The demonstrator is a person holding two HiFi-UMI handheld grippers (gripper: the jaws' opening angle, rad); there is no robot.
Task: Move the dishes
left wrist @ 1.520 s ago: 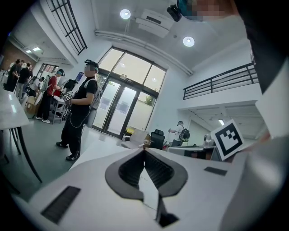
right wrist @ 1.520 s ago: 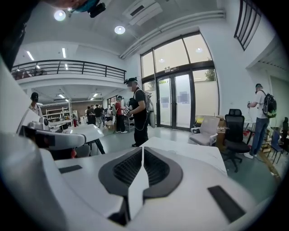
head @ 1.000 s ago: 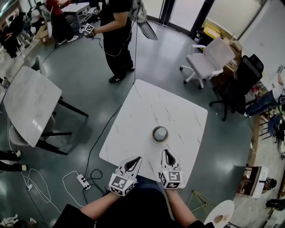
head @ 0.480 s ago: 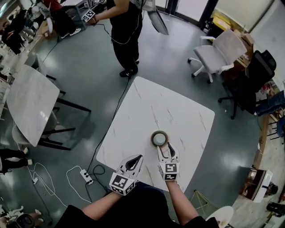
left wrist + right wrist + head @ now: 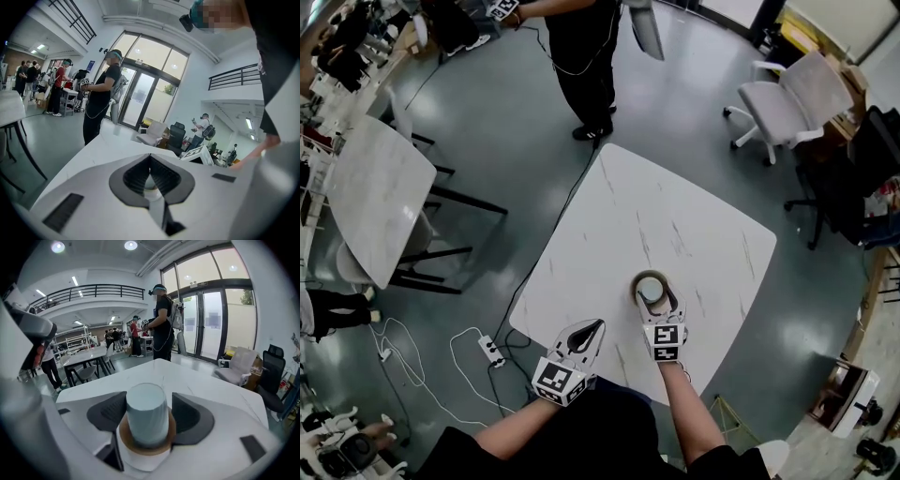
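A pale grey-blue cup (image 5: 651, 287) stands upside down on a brown-rimmed saucer (image 5: 636, 281) near the front of the white marble table (image 5: 675, 225). My right gripper (image 5: 657, 300) reaches to it. In the right gripper view the cup (image 5: 146, 411) and saucer (image 5: 146, 446) lie between the dark pads (image 5: 187, 416). The jaws have just been opening and stand apart from the cup's sides. My left gripper (image 5: 594, 326) is shut and empty at the table's near edge; in the left gripper view its gripper (image 5: 150, 177) points across the tabletop.
A person in black (image 5: 591, 56) stands beyond the table's far corner, holding grippers. A white office chair (image 5: 792, 94) and a black chair (image 5: 872, 150) are at the right. Another marble table (image 5: 375, 202) stands left. A power strip and cables (image 5: 492, 352) lie on the floor.
My right gripper has moved forward and down to the cup, and its jaws have spread to either side of it. The left gripper has shifted slightly forward and stays shut.
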